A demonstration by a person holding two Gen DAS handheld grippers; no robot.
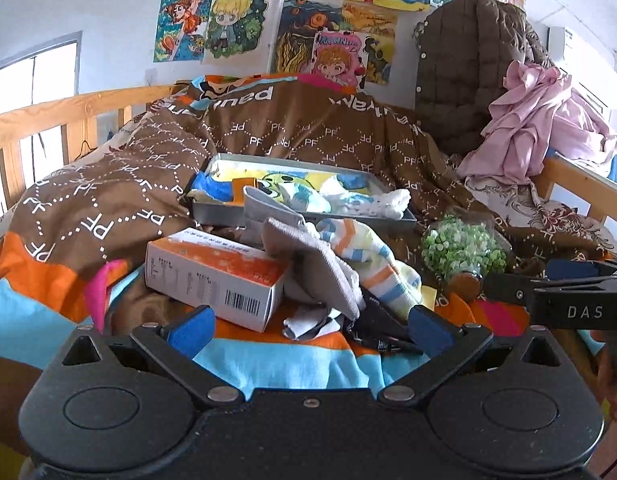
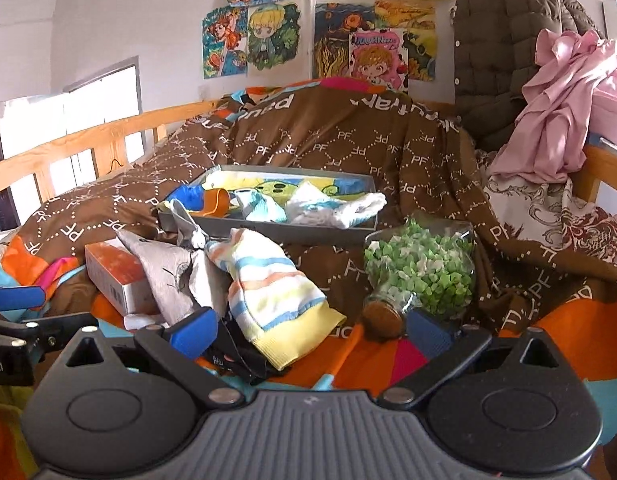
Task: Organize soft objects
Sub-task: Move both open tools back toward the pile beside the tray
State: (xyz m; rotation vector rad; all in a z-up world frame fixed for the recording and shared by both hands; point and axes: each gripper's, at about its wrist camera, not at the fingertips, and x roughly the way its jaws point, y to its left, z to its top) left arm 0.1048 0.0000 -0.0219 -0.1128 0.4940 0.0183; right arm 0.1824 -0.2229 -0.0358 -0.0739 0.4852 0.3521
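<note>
Socks (image 2: 276,300) are lying heaped near the bed's (image 2: 388,360) front edge. Both the left gripper (image 1: 308,326) and right gripper (image 2: 312,328) are hovering wide, holding nothing. Reaching in is risking bumping the jar (image 2: 420,276), which may roll.

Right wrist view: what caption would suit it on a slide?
Open right claw hovers over a striped sock on the bed, between a sock-filled tray and a jar of green bits.

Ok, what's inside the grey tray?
The tray holds small socks, a white one draped over its rim, on a cartoon lining; anything beneath them is hidden.
</note>
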